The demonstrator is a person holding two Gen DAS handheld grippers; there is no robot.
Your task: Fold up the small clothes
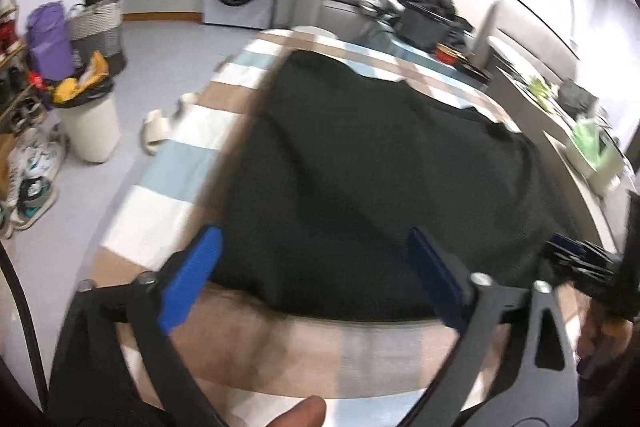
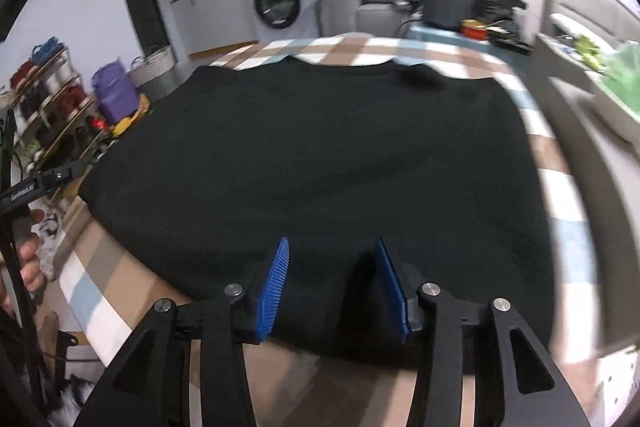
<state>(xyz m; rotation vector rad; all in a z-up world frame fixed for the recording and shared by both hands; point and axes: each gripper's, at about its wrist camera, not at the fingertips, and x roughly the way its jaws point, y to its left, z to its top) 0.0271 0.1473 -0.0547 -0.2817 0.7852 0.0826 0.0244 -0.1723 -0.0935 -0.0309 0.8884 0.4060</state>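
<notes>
A black garment (image 2: 320, 163) lies flat on the checked tablecloth (image 1: 192, 131), just ahead of both tools. The left gripper (image 1: 316, 283) gapes wide, the right gripper (image 2: 330, 291) stands partly open; neither grips cloth

White lettering stands on the black bar (image 2: 28, 191) of the other tongs, far left of the right tongs' view; it is too blurred to read. No other text is legible.
</notes>
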